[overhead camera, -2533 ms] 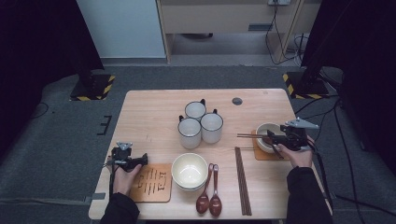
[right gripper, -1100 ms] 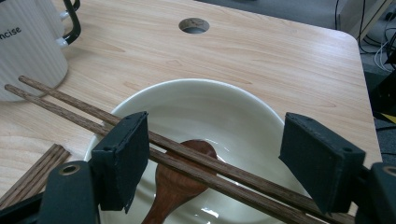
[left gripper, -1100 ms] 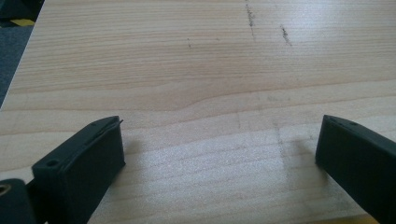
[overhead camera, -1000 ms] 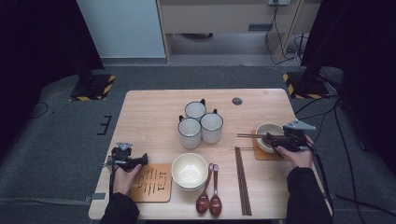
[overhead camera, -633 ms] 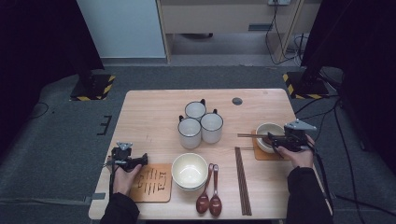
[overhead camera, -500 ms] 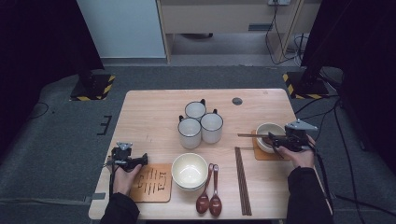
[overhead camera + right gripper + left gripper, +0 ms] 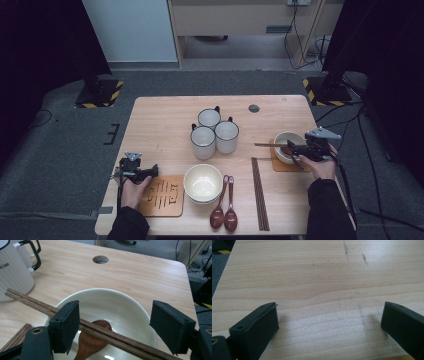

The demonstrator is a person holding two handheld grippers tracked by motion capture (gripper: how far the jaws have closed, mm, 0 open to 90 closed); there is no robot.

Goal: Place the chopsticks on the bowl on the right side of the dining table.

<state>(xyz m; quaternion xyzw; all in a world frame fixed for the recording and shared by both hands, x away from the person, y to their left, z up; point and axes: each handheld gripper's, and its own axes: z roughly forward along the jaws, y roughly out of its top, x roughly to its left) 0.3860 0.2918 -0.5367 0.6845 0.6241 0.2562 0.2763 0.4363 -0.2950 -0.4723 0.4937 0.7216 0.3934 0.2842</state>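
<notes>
At the left of the pale wooden table point(image 7: 165, 125), the left tool point(image 7: 150, 172) lay low near the near edge, held in the person's left hand point(image 7: 132, 187), just beside a square brown wooden coaster with slotted lines point(image 7: 162, 196). In the left gripper view its two black jaws stood wide apart over bare wood grain, with nothing between them. To the right of the coaster sat a large cream ceramic bowl point(image 7: 203, 183), and beyond it, toward the middle of the table, three white ribbed mugs with black handles point(image 7: 215, 132) stood clustered together. Right of the large bowl lay two dark brown wooden spoons point(image 7: 224, 210) side by side, then a pair of dark wooden chopsticks point(image 7: 259, 192) lying lengthwise on the table. A small round hole point(image 7: 254, 108) marked the far part of the table. At the right, a small cream ceramic bowl point(image 7: 286, 145) rested on a second brown wooden coaster point(image 7: 280, 166). A second pair of dark wooden chopsticks point(image 7: 105, 333) lay across this bowl's rim, above a brown wooden spoon point(image 7: 91, 340) resting inside it. The right tool point(image 7: 292, 151), held in the right hand point(image 7: 320, 167), hovered at the bowl with its jaws spread wide on either side of the chopsticks; the left jaw stood close against them, and whether it touched them could not be told.
</notes>
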